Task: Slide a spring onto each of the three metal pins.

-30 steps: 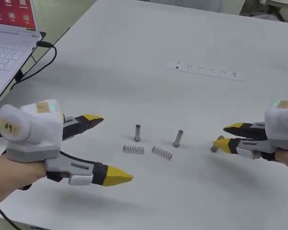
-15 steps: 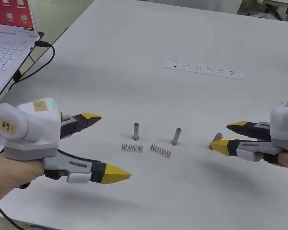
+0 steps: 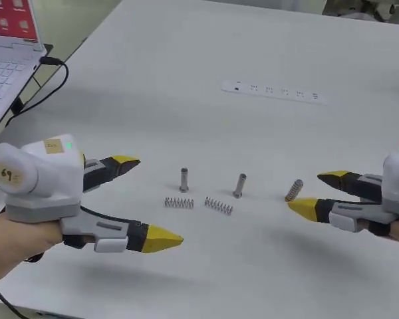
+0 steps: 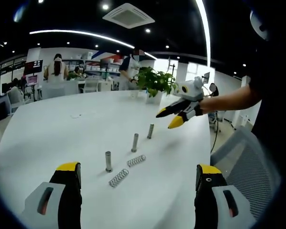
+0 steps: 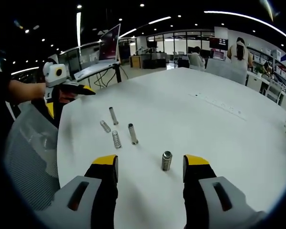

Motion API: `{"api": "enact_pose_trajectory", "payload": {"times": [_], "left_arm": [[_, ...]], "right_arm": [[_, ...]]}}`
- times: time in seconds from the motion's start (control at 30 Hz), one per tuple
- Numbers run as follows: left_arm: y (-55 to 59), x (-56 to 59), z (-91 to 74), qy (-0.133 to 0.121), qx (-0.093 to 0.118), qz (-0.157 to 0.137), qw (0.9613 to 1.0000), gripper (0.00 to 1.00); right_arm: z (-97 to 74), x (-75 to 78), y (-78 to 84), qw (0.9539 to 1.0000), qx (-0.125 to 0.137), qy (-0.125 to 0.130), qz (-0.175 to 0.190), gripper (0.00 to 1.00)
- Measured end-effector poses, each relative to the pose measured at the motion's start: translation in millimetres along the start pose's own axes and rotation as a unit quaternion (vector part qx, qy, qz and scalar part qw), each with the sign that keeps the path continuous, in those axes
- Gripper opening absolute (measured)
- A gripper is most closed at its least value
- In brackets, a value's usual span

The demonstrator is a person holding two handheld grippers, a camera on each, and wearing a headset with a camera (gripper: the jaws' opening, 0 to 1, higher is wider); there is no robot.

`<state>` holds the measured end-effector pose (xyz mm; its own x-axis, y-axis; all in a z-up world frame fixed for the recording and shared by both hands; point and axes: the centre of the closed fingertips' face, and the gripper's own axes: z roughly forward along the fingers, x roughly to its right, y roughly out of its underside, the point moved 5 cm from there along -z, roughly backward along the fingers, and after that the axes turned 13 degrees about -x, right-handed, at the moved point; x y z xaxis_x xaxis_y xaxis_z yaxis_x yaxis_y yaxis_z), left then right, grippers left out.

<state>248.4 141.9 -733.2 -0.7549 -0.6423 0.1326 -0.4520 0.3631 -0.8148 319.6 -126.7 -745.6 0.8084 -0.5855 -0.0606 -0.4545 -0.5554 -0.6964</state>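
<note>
We find the table (image 3: 206,60) brightly and evenly lit from overhead, with only soft, pale shadows beneath the left gripper (image 3: 157,199) and right gripper (image 3: 306,190). In the gripper views, strip lights (image 4: 205,33) glare against a dark ceiling (image 4: 171,19), and fisheye distortion bows the table's edge. Far background detail is soft.

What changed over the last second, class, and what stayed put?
The right tongs drew back rightward, away from the spring-loaded pin, which stands free. The left tongs stayed open, hovering; the bare pins and loose springs kept their places.
</note>
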Motion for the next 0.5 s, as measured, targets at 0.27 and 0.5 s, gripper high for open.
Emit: {"api": "enact_pose_trajectory", "payload": {"times": [0.27, 0.5], "left_arm": [[2.0, -1.8, -0.6, -0.002, -0.001, -0.002, 1.0, 0.98], [4.8, -4.4, -2.4, -0.007, 0.001, -0.01, 0.9999, 0.98]], "right_arm": [[-5.7, -12.0, 3.4, 0.9999, 0.011, -0.004, 0.005, 0.59], [-3.5, -26.0, 10.3, 0.9998, 0.01, -0.014, 0.006, 0.58]]}}
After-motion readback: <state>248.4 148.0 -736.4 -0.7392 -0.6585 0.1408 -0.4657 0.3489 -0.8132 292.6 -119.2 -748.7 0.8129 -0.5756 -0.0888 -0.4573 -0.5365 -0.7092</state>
